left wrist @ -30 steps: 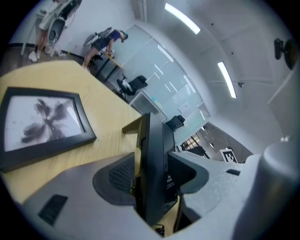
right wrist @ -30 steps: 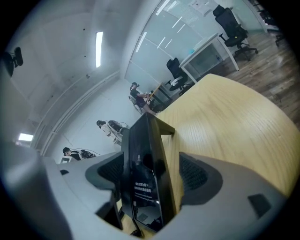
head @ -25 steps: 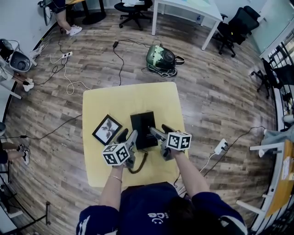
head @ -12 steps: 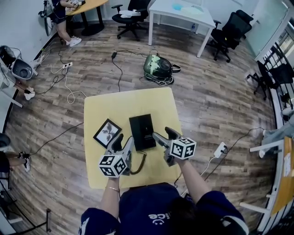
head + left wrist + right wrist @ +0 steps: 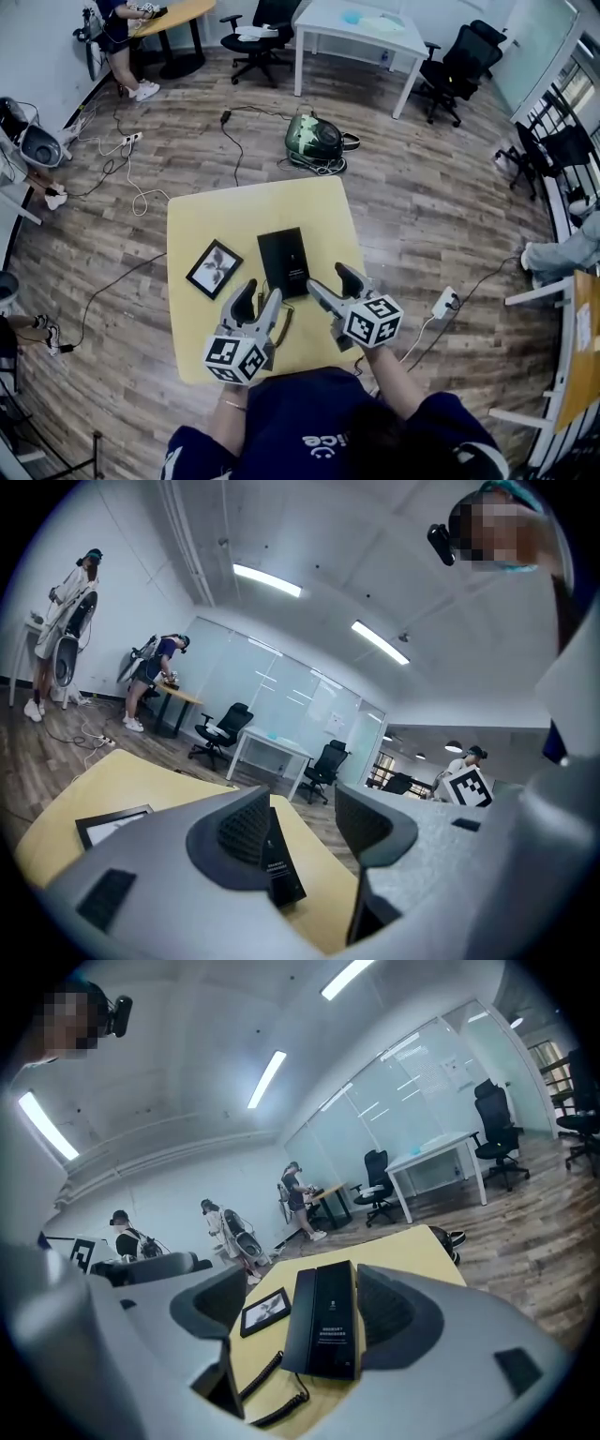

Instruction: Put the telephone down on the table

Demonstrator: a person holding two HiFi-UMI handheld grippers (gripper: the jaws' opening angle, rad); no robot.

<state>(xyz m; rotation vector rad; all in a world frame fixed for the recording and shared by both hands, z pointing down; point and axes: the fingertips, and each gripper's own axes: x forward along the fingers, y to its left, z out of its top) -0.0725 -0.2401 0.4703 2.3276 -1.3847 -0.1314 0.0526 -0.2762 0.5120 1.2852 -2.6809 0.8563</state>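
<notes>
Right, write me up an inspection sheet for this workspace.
Surface: yellow table on a wooden floor.
Job's things: black telephone lies flat on the table, held by neither gripper.
Clutter: framed picture left of the telephone.
Grippers: left gripper and right gripper both open and empty, at the table's near side.
Cables: coiled phone cord on the table; loose cables and a power strip on the floor.
Surroundings: green machine on the floor, white desk, office chairs, a person at a far desk.
</notes>
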